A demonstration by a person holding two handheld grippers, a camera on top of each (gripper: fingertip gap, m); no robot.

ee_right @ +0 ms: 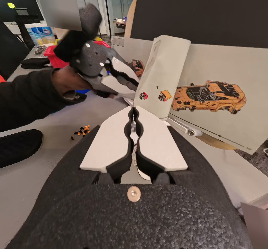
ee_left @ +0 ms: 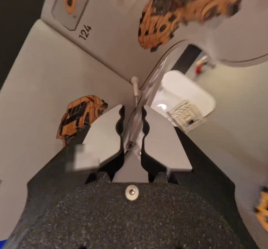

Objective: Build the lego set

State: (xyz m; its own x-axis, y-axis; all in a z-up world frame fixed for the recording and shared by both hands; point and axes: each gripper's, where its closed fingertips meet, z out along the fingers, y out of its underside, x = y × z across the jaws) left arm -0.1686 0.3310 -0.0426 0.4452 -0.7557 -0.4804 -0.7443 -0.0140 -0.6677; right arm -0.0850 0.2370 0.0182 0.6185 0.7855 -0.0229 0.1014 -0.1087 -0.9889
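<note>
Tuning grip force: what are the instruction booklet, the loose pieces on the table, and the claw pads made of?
Instruction booklet: thin matte paper, since its page curls over. Loose pieces: small hard orange and black bits, likely moulded plastic. Right claw pads: black, matte, wavy-edged, probably foam or rubber; faces pale and smooth, apparently rigid plastic.

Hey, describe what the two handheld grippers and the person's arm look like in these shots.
Each gripper, left and right, has two broad pale grey fingers with wavy black inner pads, set in a speckled black body carrying a round silver bolt. In the right wrist view, the person's arm wears a black sleeve. No cables show.
</note>
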